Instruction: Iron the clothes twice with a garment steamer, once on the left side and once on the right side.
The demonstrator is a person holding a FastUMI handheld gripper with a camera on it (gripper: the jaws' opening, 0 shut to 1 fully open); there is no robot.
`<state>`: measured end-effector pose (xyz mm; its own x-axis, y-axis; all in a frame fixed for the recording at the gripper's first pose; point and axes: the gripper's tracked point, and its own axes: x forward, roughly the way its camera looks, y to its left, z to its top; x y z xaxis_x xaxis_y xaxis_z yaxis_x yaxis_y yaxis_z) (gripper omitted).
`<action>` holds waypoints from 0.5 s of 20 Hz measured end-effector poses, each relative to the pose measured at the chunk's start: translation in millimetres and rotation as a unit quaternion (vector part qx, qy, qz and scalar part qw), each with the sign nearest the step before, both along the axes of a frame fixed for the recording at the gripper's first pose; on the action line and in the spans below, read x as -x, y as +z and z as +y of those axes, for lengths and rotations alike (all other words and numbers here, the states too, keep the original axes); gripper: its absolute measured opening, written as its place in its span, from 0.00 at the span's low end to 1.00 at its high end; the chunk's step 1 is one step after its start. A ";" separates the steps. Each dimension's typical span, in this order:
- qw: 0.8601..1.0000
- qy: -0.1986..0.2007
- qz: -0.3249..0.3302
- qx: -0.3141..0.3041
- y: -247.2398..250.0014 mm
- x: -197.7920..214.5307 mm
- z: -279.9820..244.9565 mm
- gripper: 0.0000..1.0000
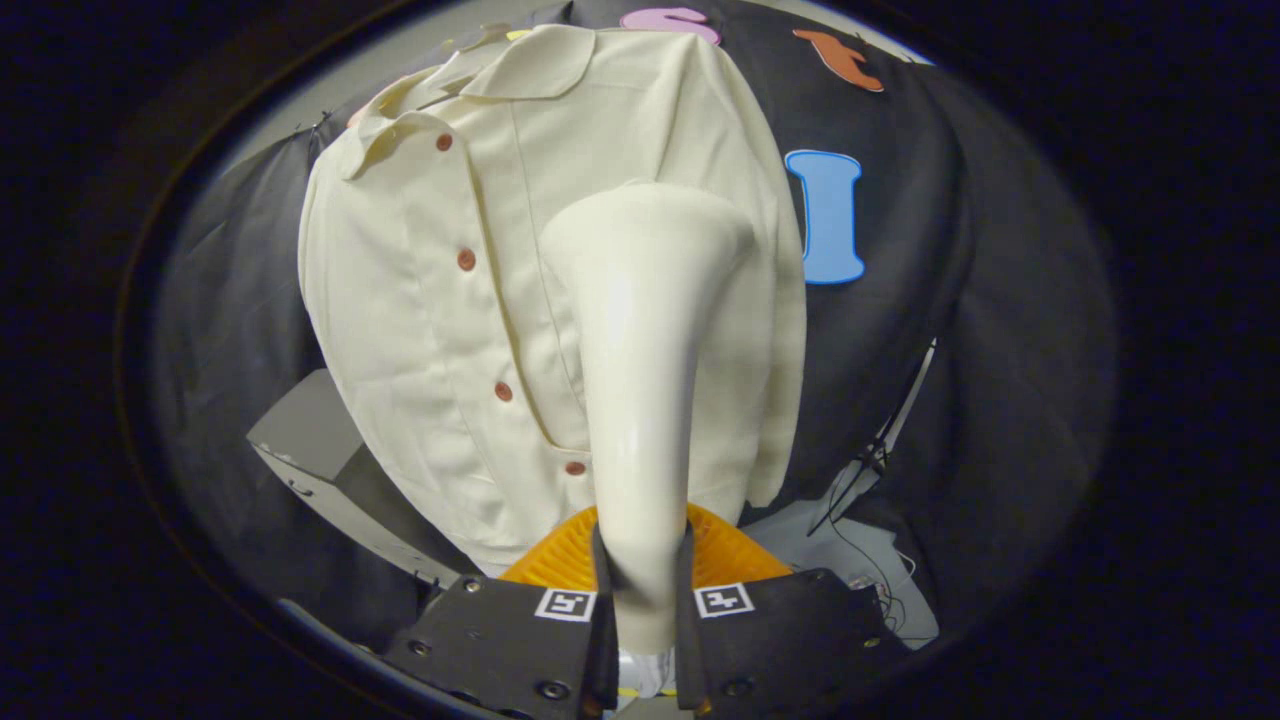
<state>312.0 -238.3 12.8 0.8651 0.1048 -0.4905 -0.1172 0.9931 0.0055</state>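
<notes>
gripper (642,590) clamped on steamer (640,400) handle | steamer head stood against hanging cream shirt (420,300) | grey box (315,440) beside the shirt

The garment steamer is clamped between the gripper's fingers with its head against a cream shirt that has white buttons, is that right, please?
Nearly: the buttons are reddish-brown, not white, as the gripper view shows. The rest holds: the gripper is shut on the garment steamer, whose head meets the cream shirt.
</notes>
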 end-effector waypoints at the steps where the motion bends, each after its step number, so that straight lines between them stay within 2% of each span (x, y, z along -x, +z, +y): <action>1: 1.000 0.000 0.003 0.001 -7.8 1.0 -2.5 0.22; 10: 0.998 -0.005 0.060 0.012 -94.3 16.7 -27.1 0.22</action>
